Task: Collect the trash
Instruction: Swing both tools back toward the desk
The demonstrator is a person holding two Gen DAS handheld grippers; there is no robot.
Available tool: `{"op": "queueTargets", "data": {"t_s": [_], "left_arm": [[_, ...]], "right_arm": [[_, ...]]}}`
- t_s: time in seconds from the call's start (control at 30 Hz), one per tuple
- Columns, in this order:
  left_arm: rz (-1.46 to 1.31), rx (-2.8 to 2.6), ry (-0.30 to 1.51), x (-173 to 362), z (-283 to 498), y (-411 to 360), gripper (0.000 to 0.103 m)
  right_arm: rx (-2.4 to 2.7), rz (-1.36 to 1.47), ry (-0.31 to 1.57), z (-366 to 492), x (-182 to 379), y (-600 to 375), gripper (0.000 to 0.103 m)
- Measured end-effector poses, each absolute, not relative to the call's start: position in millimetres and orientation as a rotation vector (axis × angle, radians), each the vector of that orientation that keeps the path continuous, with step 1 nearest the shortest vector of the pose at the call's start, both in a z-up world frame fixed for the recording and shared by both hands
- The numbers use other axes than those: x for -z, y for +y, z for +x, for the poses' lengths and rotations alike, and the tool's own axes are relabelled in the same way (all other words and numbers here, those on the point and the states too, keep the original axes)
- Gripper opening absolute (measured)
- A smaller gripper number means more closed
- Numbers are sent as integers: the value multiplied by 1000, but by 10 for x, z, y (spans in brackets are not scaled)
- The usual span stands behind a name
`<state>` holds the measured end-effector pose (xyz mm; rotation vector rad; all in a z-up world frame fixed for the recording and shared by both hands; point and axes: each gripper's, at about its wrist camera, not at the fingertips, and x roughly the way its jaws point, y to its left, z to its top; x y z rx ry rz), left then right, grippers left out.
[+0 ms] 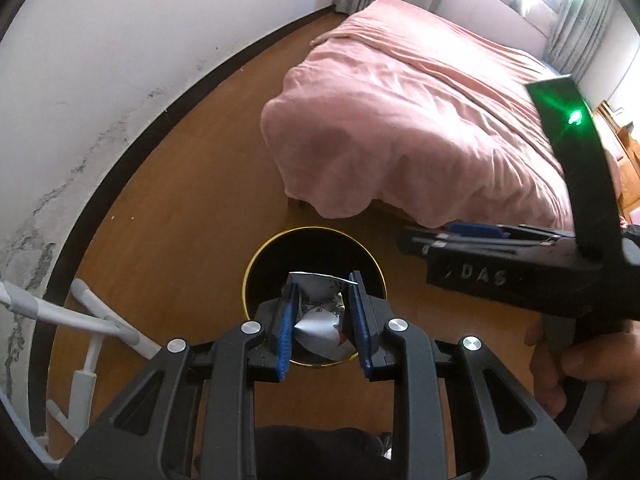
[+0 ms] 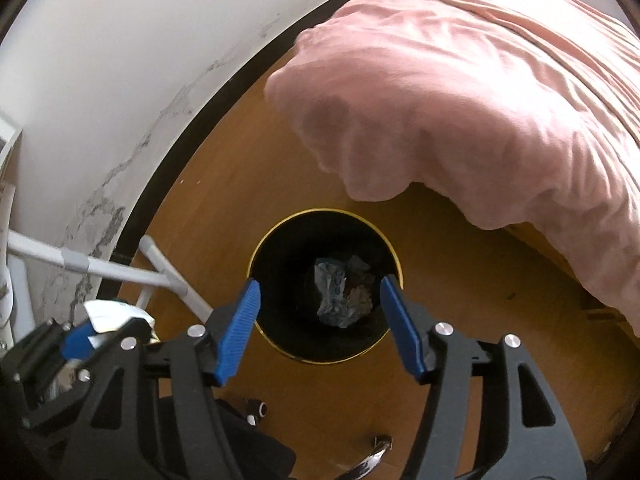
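A round black bin with a gold rim [image 1: 256, 264] [image 2: 280, 232] stands on the wooden floor near the bed's corner. My left gripper [image 1: 322, 304] is shut on a crumpled white wrapper [image 1: 320, 320] and holds it right above the bin's mouth. My right gripper [image 2: 320, 312] is open and empty, hovering over the bin; several crumpled wrappers [image 2: 340, 292] lie at the bin's bottom. The right gripper also shows in the left wrist view [image 1: 420, 240] to the right of the bin, and the left gripper shows at the lower left of the right wrist view [image 2: 92, 336] with the white wrapper.
A bed with a pink cover [image 1: 420, 120] [image 2: 480, 100] stands behind and right of the bin. A white wall with a dark baseboard [image 1: 120, 140] runs on the left. A white metal frame [image 1: 96, 320] [image 2: 120, 268] stands left of the bin.
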<state>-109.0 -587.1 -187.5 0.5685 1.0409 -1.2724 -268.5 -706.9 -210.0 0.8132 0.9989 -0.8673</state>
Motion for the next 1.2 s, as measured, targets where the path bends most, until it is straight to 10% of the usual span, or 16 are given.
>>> {"op": "queueTargets", "data": {"t_s": [0.3,0.63,1.2], "left_arm": [[643,1300,1015,1973,-1244,-6080,65],[613,1307,933,1568,-1283,-5868,84],[346,940,743,51,11,-3246,93]], "right_arm": [[986,892,890,-3028,2002,-7231,63],[941,869,868,-2992,1884,-7144,65],[440,494,748,-1356,506,-5494,71]]}}
